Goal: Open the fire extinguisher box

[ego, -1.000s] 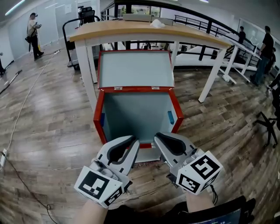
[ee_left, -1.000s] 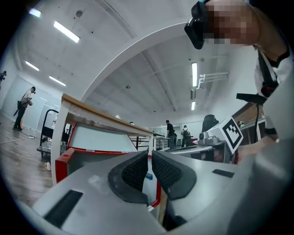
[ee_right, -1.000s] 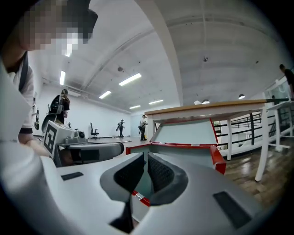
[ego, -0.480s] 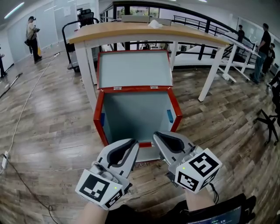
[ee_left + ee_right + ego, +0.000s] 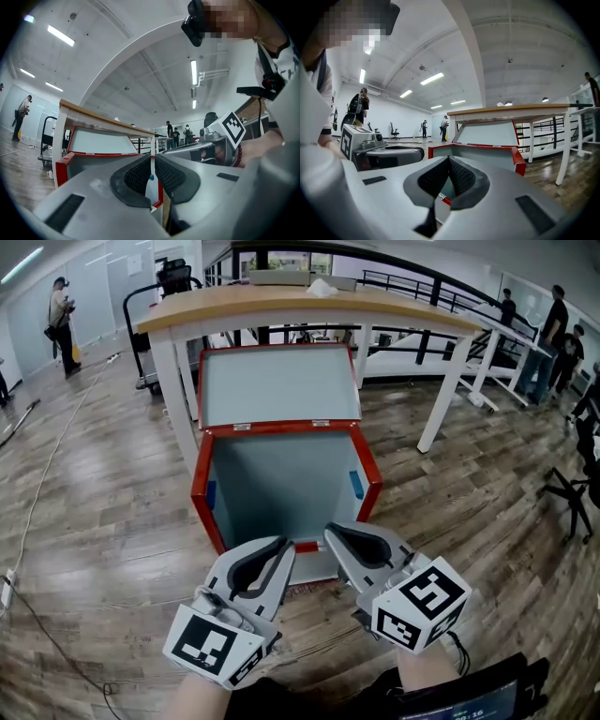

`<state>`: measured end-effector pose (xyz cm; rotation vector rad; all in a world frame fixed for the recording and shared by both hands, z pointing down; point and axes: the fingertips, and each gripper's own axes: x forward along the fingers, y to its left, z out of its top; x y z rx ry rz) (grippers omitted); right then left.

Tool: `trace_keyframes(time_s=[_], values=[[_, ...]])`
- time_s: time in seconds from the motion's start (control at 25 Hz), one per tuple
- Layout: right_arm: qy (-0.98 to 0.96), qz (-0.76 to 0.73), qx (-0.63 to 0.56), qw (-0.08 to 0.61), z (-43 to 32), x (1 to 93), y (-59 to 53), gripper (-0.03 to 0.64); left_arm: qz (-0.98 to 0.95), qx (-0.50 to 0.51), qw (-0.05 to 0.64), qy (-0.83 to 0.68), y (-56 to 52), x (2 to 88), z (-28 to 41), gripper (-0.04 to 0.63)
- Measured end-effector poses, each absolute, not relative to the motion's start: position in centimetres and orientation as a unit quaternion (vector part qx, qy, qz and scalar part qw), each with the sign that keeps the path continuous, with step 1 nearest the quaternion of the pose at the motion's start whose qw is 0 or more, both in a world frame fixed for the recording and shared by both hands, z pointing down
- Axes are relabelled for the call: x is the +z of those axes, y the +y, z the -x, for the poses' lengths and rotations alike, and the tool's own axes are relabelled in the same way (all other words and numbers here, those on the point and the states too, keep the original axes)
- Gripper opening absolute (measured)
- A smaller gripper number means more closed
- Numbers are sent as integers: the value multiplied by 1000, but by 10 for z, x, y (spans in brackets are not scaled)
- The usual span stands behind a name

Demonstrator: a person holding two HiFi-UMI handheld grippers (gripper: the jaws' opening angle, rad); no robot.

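Head view shows the red box [image 5: 281, 479] on the wood floor [image 5: 103, 512], right in front of both grippers, with its near edge just by their tips. Its open top faces up. The lid [image 5: 277, 385] is swung up on the far side and leans back under the table [image 5: 309, 304]. Which way the box is longest I cannot tell. The left gripper [image 5: 285, 544] is squeezed nearly closed, with only a thin slit left. The right gripper [image 5: 330, 531] is squeezed tight. Neither one grips anything, and they sit side by side
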<state>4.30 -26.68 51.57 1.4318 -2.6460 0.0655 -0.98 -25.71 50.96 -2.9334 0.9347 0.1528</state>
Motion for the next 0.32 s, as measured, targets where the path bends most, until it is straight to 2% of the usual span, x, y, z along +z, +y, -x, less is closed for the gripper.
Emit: trace_keyframes(time_s=[0.32], values=[[-878,-473,23,65,-41,517,-264,9,951,54,28,302,-257,508,10,31]])
